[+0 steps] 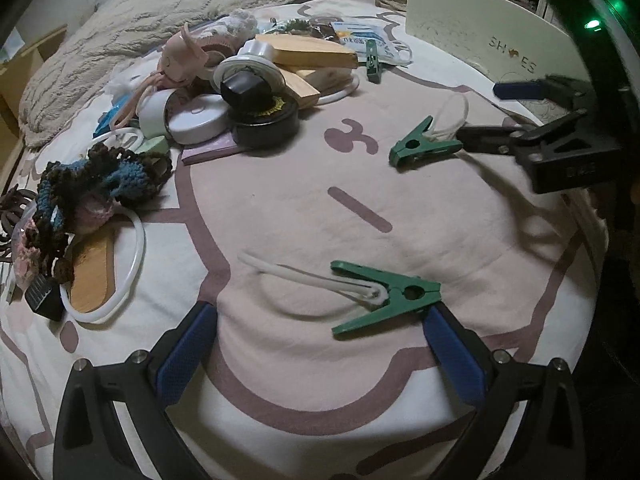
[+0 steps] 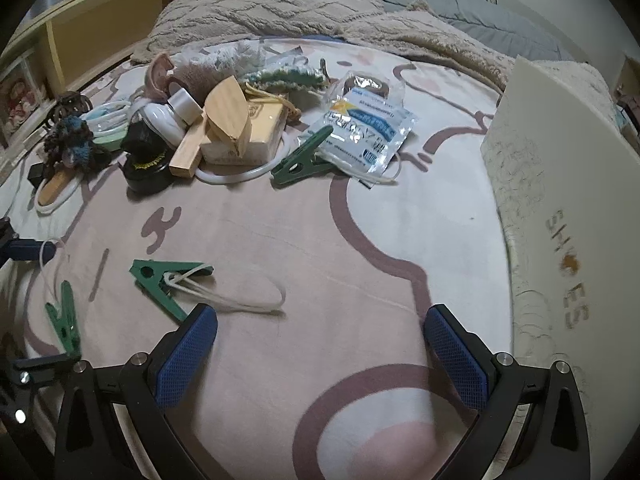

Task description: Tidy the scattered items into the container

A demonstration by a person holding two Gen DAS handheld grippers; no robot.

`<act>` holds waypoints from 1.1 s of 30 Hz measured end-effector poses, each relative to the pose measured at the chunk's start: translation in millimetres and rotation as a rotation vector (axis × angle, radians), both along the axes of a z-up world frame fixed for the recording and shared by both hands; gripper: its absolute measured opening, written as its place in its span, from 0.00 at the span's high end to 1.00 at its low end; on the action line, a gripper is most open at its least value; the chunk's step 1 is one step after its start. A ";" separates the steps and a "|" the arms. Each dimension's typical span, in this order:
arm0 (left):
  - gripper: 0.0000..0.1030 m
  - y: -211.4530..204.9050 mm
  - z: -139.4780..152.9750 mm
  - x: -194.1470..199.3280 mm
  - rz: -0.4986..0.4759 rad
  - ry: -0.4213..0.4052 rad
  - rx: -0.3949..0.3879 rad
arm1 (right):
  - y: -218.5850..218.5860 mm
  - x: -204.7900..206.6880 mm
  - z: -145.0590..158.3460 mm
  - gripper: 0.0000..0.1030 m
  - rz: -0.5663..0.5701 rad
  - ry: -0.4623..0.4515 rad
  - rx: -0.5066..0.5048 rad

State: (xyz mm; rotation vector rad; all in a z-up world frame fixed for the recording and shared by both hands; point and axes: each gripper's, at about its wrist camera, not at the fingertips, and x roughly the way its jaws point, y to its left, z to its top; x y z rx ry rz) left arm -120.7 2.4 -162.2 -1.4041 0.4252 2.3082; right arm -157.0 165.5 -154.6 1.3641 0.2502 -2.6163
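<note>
Green clothes pegs with white cord loops lie on the pink bed cover. One peg (image 1: 390, 300) lies just ahead of my left gripper (image 1: 320, 324), close to its right finger; the gripper is open and empty. A second peg (image 1: 424, 144) lies beside my right gripper (image 1: 496, 112), seen at the right of the left wrist view. That peg also shows in the right wrist view (image 2: 164, 280), left of my open, empty right gripper (image 2: 320, 324). A third peg (image 2: 302, 158) lies by a plastic packet (image 2: 362, 128). The cream shoe box (image 2: 568, 216) stands at the right.
A pile of items sits further back: wooden blocks (image 2: 228, 120), a black round tin (image 1: 266, 120), a white round case (image 1: 196, 118), white rings (image 1: 108, 280), crocheted pieces (image 1: 80, 196), a doll (image 1: 180, 60). A beige blanket (image 2: 280, 4) lies behind. A wooden shelf (image 2: 100, 20) stands at the left.
</note>
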 end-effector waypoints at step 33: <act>0.00 -10.0 9.7 2.0 0.070 0.011 0.083 | -19.2 -37.4 -4.4 0.00 0.071 -0.114 -0.398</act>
